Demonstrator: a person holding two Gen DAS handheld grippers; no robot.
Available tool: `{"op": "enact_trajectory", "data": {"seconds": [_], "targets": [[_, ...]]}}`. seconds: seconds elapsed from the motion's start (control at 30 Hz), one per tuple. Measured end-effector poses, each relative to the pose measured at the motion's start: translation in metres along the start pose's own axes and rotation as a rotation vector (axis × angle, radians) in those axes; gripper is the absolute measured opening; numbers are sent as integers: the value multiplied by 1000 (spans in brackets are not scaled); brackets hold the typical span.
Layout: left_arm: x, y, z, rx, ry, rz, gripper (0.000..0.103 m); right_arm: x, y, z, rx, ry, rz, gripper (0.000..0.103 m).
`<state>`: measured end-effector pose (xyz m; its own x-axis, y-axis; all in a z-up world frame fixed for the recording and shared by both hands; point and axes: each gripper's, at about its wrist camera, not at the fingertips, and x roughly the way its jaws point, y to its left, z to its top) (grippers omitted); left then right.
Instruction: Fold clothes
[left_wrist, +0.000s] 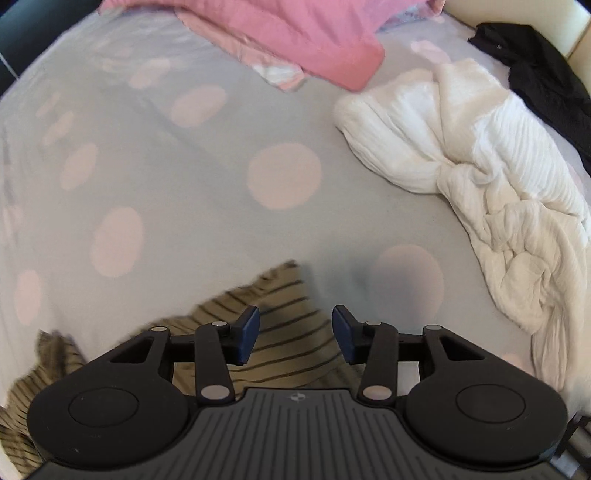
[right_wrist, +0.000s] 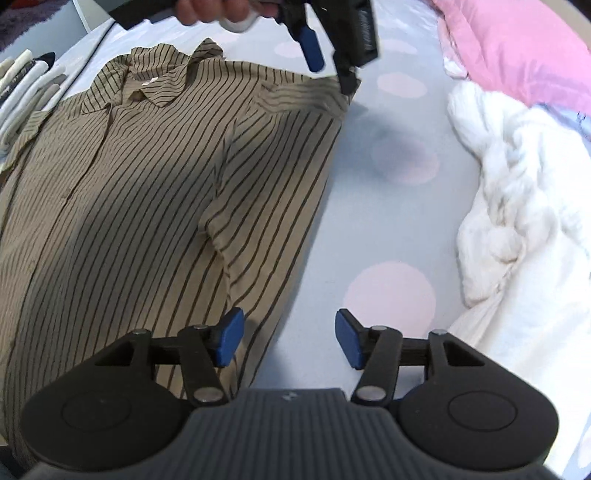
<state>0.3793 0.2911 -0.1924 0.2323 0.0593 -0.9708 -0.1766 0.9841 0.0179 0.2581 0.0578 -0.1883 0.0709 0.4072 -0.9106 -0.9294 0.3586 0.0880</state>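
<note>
Two open grippers hang over a grey bedsheet with pale pink dots (left_wrist: 184, 177), neither holding anything: the left gripper (left_wrist: 295, 334) has its blue pads spread above the shoulder corner of a tan, dark-striped, collared button-front shirt (right_wrist: 155, 206), and the right gripper (right_wrist: 290, 338) stands just as wide over the shirt's side edge lower down, one pad above cloth and the other above bare sheet. Lying face up and mostly flat, the shirt has its near sleeve folded in along the body. I judge it thin, light and limp, so it should crease easily but sag and slide unless taken at two points; the shoulder seam and the side hem look like the firmest places to pinch. A crumpled white ribbed garment (right_wrist: 517, 206) and a pink blanket (left_wrist: 295, 33) lie well apart from it, still unfolded.
</note>
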Motion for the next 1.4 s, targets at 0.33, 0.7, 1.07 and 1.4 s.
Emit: {"op": "enact_trajectory", "data": {"seconds": [0.33,0.7,1.07,1.4], "targets": [[36,-13,-8,-59,47,48,3,14,2,-1,29,-3,30,57],[-17,16,-34,-166,-53,-52,0,-40,15,-28,15,115,127,54],[-67,31,-57,-252,-144,-106,0,-84,49,-140,155,443,137,47],[-85,41,-72,-285,-168,-106,0,-45,53,-198,292,464,158,20]]}}
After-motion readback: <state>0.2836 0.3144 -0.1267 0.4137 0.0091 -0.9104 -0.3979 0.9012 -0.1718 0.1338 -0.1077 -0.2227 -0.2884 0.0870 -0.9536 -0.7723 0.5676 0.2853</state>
